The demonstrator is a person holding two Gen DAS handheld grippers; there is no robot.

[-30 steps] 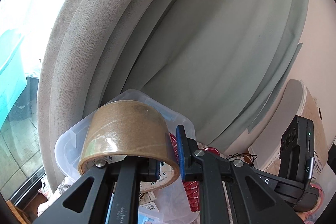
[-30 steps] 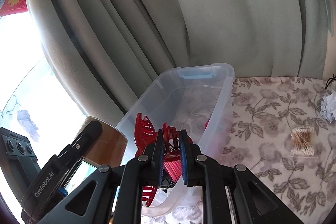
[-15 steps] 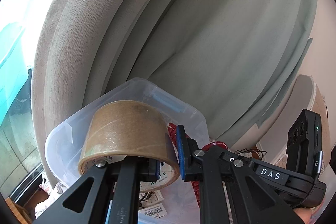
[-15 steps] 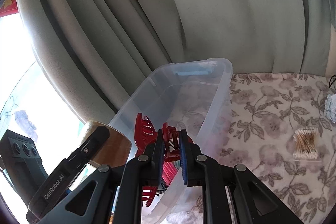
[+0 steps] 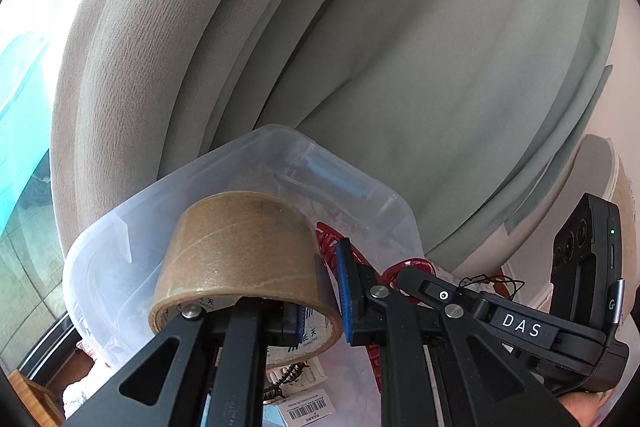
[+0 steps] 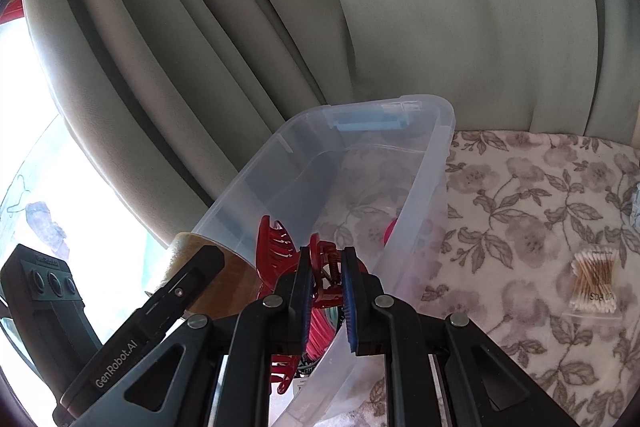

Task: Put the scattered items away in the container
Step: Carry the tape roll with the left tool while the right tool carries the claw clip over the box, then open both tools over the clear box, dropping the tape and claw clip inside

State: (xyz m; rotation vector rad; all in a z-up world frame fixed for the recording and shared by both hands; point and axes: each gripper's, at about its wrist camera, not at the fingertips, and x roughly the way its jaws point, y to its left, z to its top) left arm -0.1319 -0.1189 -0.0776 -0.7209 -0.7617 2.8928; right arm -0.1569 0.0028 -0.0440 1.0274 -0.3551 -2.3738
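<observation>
While both grippers hang over the clear plastic bin (image 6: 424, 163), each carries a load meant for it: the left gripper (image 5: 320, 307) pinches the wall of a brown tape roll (image 5: 240, 251), one finger inside the core, and the right gripper (image 6: 326, 291) is clamped on a red hair claw (image 6: 280, 247) at its hinge. A pack of cotton swabs (image 6: 594, 281) lies out on the floral cloth (image 6: 520, 211), well apart from the bin

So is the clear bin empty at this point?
Not empty: the clear bin already holds a barcoded box and a dark hair clip.
</observation>
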